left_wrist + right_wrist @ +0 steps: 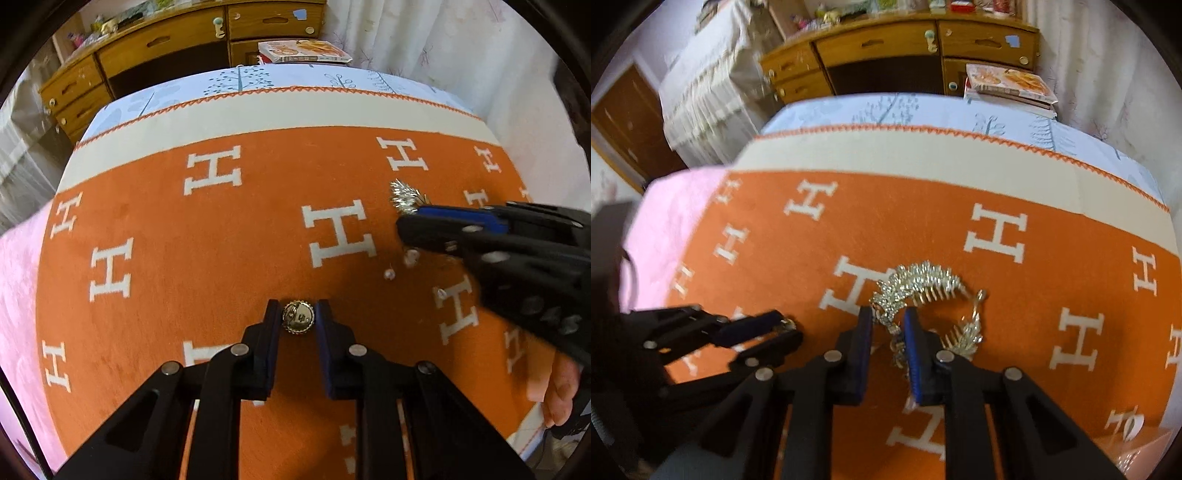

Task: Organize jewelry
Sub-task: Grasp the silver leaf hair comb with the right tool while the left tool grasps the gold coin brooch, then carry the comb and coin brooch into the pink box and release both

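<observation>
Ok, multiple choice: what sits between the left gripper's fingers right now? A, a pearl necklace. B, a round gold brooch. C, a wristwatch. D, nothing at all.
B: in the left wrist view a small round gold brooch lies on the orange blanket between the fingertips of the left gripper, whose jaws flank it without visibly pressing on it.

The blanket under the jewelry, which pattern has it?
Orange blanket with white H letters, clearest in the left wrist view.
</observation>
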Action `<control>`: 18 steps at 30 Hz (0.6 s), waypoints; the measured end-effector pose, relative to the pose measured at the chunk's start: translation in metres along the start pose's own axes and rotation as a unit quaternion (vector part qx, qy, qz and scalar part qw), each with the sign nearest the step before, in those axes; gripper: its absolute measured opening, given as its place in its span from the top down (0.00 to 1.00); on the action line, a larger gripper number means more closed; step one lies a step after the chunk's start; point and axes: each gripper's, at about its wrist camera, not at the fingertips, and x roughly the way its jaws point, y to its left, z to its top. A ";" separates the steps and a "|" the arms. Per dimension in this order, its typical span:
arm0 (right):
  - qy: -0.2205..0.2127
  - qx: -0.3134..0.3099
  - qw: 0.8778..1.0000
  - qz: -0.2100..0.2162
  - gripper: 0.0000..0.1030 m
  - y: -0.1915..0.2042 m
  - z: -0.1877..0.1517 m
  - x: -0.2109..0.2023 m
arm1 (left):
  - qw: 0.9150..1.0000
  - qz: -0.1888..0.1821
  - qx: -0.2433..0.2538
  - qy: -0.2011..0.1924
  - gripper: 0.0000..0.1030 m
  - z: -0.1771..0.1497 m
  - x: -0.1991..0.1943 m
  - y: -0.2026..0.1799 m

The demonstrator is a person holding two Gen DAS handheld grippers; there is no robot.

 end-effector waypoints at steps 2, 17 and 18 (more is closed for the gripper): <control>-0.018 0.008 1.000 0.013 0.87 0.000 -0.002 -0.017 | 1.000 -0.003 -0.003 -0.007 0.84 -0.001 -0.010 0.001; -0.152 0.017 0.986 0.069 0.90 -0.006 -0.069 -0.160 | 0.994 -0.033 0.060 -0.079 0.84 -0.029 -0.104 -0.072; -0.159 0.017 0.985 0.069 0.90 -0.008 -0.077 -0.168 | 0.994 -0.035 0.067 -0.083 0.84 -0.031 -0.109 -0.079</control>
